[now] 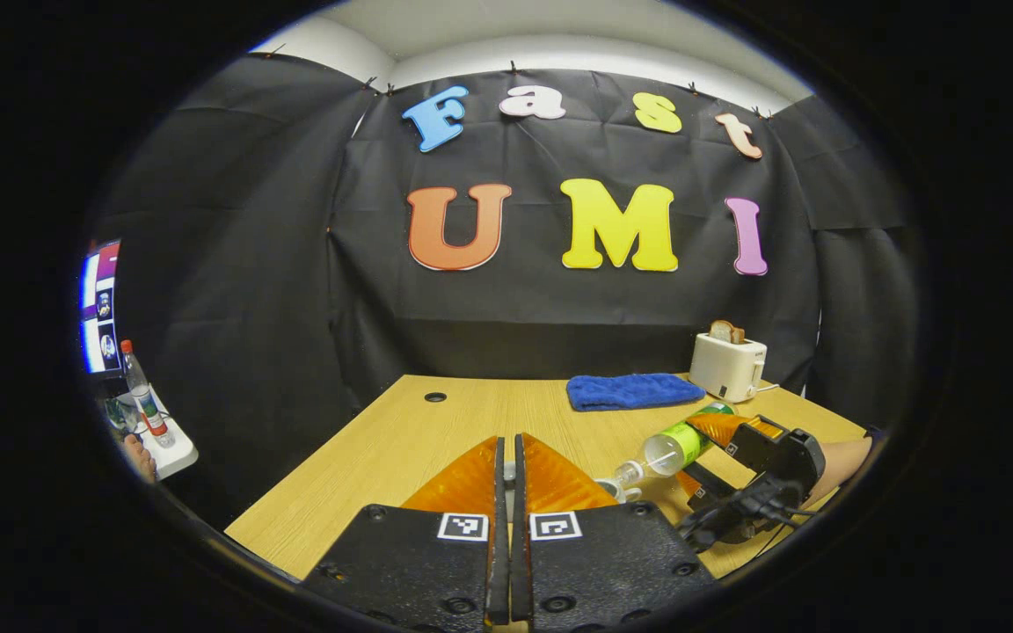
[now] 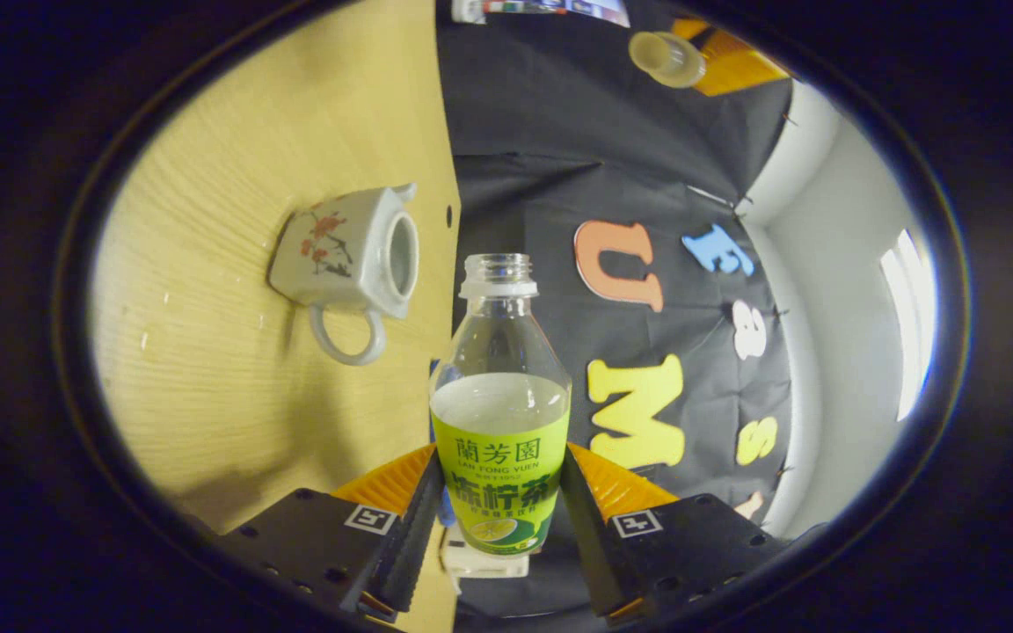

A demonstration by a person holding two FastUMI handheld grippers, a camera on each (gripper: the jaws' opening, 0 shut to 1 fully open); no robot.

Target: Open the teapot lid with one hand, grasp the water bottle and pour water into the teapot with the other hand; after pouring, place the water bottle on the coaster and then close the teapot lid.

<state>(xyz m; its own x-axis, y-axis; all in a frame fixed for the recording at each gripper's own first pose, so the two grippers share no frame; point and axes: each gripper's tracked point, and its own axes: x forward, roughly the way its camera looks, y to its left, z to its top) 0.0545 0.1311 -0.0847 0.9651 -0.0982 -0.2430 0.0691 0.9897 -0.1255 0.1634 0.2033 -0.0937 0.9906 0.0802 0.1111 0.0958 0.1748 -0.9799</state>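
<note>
1. The light wood worktop (image 1: 436, 440) stands in a booth walled with black cloth; a blue towel (image 1: 634, 390) and a white toaster (image 1: 727, 366) lie at its far right.
2. The left gripper (image 1: 509, 466) has its fingers nearly together; what they grip, I cannot tell.
3. The right gripper (image 2: 499, 492) fingers clamp the water bottle (image 2: 501, 413), tilted, uncapped.
4. The teapot (image 2: 350, 264) sits lidless on the worktop.

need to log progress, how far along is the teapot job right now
Done: the teapot stands open on the table, and the left gripper is shut on what seems to be its lid. In hand: the right gripper grips the water bottle, tipped toward the teapot and part full; no stream is visible. Left: finish pouring, set the bottle on the coaster, close the lid.
</note>
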